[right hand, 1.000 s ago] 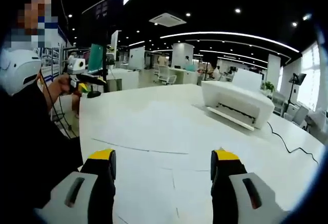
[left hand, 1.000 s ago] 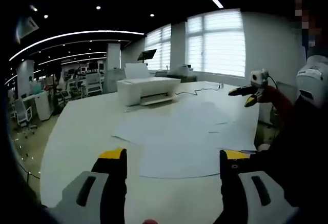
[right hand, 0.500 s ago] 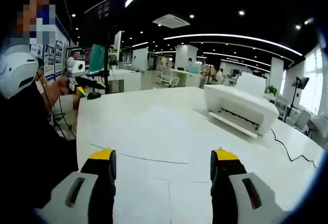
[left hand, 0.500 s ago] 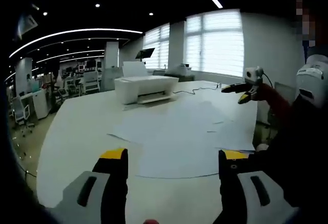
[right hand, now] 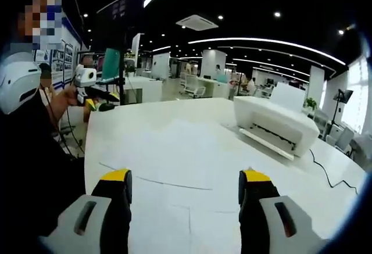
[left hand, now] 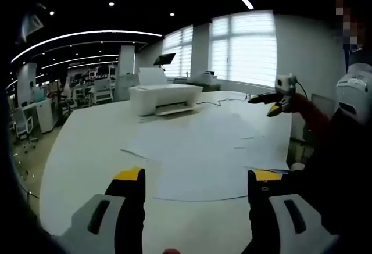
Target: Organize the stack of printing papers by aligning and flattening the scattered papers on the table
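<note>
The left hand-held gripper (left hand: 195,178) hangs above the near edge of the white bench (left hand: 81,155), its 2 yellow-tipped jaws spread wide with nothing between them. The right hand-held gripper (right hand: 185,181) hovers over the same bench with its 2 jaws equally wide apart and empty; in the left gripper view it shows small at the far right, held out in the person's hand.

The printing papers (left hand: 203,149) lie flat and scattered across the middle of the bench, overlapping at odd angles; their edges blend together, so an exact count cannot be told, though at least 3 sheets show. 1 white printer (left hand: 165,99) stands on the bench beyond the papers, and 1 dark cable (right hand: 331,175) trails from it across the bench.
</note>
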Tool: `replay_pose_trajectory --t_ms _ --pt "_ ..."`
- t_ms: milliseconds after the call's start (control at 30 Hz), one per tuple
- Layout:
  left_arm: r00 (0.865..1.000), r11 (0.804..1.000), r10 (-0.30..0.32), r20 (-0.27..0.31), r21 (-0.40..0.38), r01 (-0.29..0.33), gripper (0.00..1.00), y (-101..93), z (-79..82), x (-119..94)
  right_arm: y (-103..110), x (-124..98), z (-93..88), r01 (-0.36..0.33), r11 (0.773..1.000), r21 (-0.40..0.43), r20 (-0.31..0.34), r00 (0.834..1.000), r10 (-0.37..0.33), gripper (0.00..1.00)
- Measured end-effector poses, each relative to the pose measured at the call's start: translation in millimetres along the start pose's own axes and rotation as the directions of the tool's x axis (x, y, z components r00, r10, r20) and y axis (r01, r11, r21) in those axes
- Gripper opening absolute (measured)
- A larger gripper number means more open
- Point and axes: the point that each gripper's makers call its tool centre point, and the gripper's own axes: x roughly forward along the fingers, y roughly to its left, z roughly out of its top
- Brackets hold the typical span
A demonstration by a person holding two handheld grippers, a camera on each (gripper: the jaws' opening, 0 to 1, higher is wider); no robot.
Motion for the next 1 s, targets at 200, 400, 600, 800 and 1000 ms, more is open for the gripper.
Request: replay_pose_trajectory --t_ms 200,400,600,800,1000 --pt "1.000 1.000 -0.002 -0.001 -0.001 0.002 0.75 -0.4 -0.6 0.7 -1.5 1.8 3.0 0.000 1.000 -0.007 0.001 1.000 0.000 0.71" --pt "1.000 1.000 -0.003 -0.005 -0.002 0.003 0.75 -0.7 -1.8 1.1 -3.2 3.5 5.4 -0.001 1.000 -0.013 0.001 1.000 0.001 0.71" --pt "1.000 1.000 -0.006 -0.006 -0.004 0.006 0.75 -1.9 -2.4 2.2 -4.3 5.3 7.7 -0.001 1.000 -0.018 0.001 1.000 0.001 0.71" --pt "1.000 1.000 -0.008 -0.009 -0.006 0.008 0.75 -2.6 -3.9 2.8 -4.7 8.2 10.4 -0.005 1.000 -0.026 0.001 1.000 0.005 0.71" --pt "1.000 1.000 -0.007 -0.009 -0.007 0.007 0.75 -2.1 -4.1 2.8 -5.8 11.4 15.5 -0.009 0.999 -0.037 0.004 1.000 0.010 0.71"
